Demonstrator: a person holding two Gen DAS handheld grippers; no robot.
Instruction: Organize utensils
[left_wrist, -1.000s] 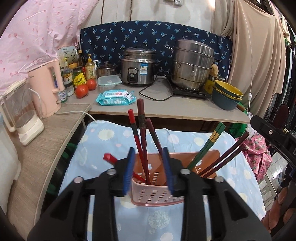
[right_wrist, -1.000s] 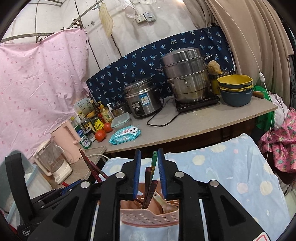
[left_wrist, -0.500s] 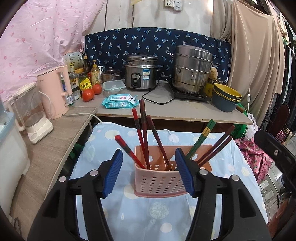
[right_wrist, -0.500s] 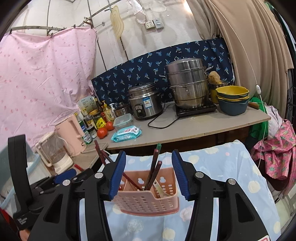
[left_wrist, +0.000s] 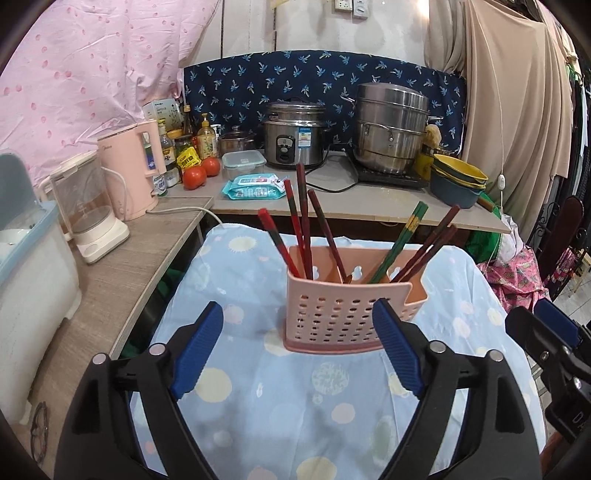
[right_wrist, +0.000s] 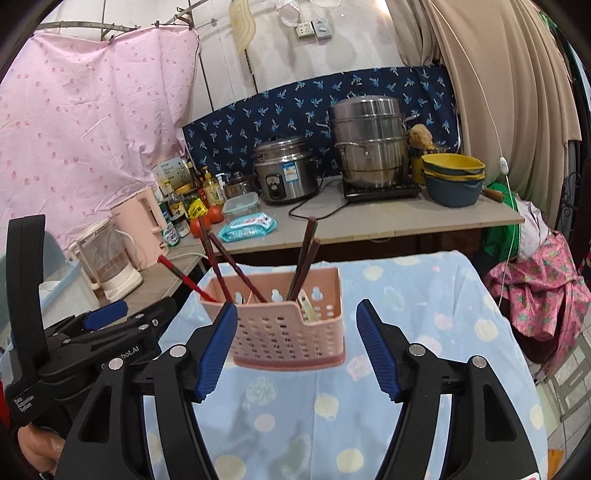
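— Both let go? 
— Yes. The left gripper and right gripper have drawn back, jaws spread, empty. The chopsticks stand inside the pink basket; sorting looks finished.

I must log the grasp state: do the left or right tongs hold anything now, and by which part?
Nothing is held. The left tongs and right tongs are both open, short of the pink utensil basket; the chopsticks stand inside it.
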